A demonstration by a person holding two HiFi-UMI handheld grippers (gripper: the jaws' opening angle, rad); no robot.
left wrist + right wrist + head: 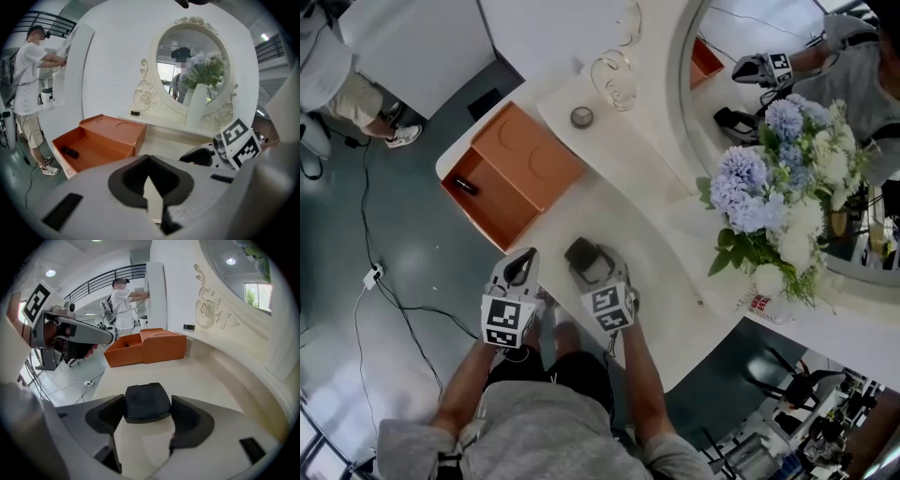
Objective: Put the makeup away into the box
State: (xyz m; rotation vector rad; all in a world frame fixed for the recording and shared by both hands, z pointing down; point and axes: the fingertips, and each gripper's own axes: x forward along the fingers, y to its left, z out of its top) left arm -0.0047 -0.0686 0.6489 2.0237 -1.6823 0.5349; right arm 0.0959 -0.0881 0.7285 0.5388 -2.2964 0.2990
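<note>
Compact (146,402), one dark case, sits clamped in our right gripper (147,411) over the white tabletop (206,380), its long axis running along the jaws toward eleven o'clock. Our left gripper (523,262), at nine o'clock, is closed on nothing. One open orange box (499,214) beyond holds one dark tube (466,185).

The small dark item (466,185) lying in the orange box (499,208) is too small to identify.

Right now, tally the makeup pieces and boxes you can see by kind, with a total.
1 orange box
1 small black tube, lying in that box
1 dark compact, between the jaws of the right gripper
1 small round tin, on the vanity top
Total: 4
</note>
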